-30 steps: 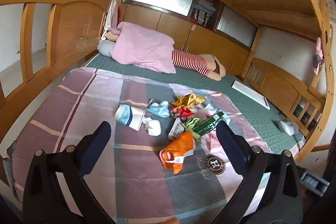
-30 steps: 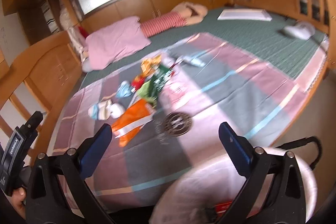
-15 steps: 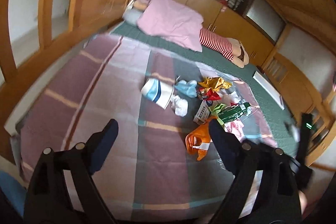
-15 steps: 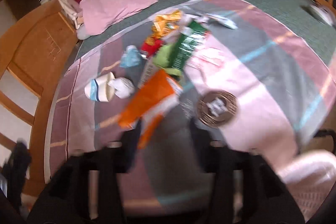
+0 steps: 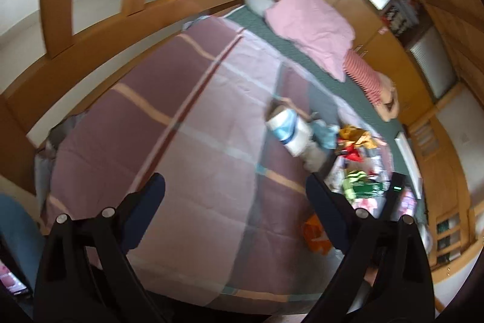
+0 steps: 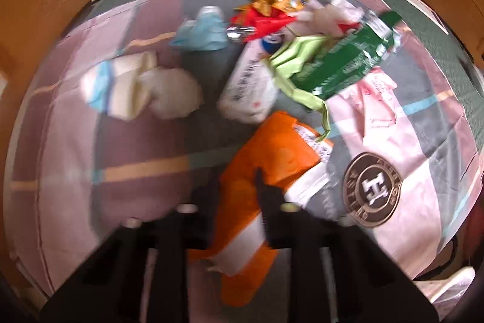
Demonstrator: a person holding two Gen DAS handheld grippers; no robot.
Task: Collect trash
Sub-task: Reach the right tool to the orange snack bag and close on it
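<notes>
Orange wrapper (image 6: 266,171) between right gripper (image 6: 237,189) fingers

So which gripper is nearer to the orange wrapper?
Right. The right gripper is closed on the orange wrapper. The left gripper, with nothing between its opening fingers, hangs over bare blanket beside it.

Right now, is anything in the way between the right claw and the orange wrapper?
No. The right claw is already at the orange wrapper, its jaws closed on it with nothing else between them. The other trash lies farther up the blanket.
</notes>
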